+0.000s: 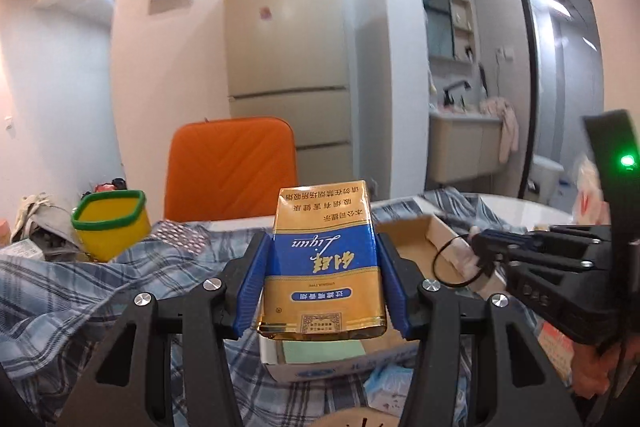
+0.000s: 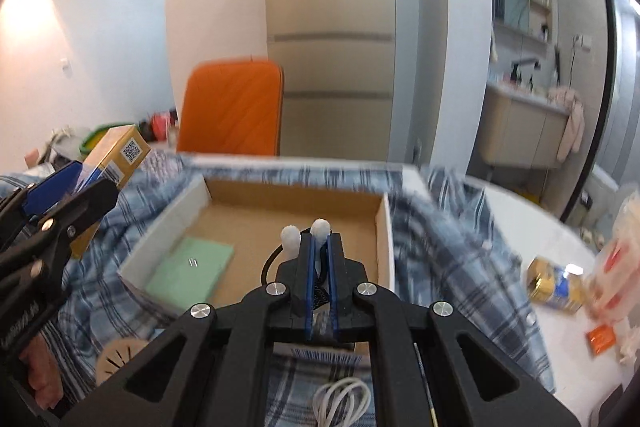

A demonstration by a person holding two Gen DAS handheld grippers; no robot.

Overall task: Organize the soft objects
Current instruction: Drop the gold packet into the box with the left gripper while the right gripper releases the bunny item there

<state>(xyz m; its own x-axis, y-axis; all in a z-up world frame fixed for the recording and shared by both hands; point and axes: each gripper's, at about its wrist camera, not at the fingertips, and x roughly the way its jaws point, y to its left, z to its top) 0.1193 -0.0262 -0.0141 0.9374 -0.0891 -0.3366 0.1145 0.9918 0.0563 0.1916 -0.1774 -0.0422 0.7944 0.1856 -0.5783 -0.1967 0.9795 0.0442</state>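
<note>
Cigarette pack (image 1: 325, 263), gold and blue with upside-down print, clamped upright between the blue fingers (image 1: 256, 283) of the left gripper (image 1: 322, 281); held in the air over the near edge of the cardboard box (image 1: 412, 247). Same pack seen from the right wrist view at far left, tilted, a QR code on its end face. Right gripper (image 2: 319, 267) squeezed nearly together on a small white item with two rounded tips (image 2: 306, 235) poking out above the fingers (image 2: 334, 267), a black loop (image 1: 452, 261) hanging from it; held just above the box interior, toward its right half. Exact nature of that white item hard to tell.

Inside the box, a flat green packet (image 2: 190, 273) lying in the left near corner. Box resting on a blue plaid cloth (image 2: 448, 239) rumpled across the surface (image 2: 552, 227). On the bare white part of the surface at right, another gold and blue pack (image 2: 554, 285) lying on its side, next to blurred red and white wrappers. Coiled white cable (image 2: 342, 401) on the cloth in front of the box. Yellow tub with a green rim (image 1: 110, 223) off to the left, an orange chair back (image 1: 232, 167) behind the surface, a tall beige fridge (image 1: 286, 47) beyond that.
</note>
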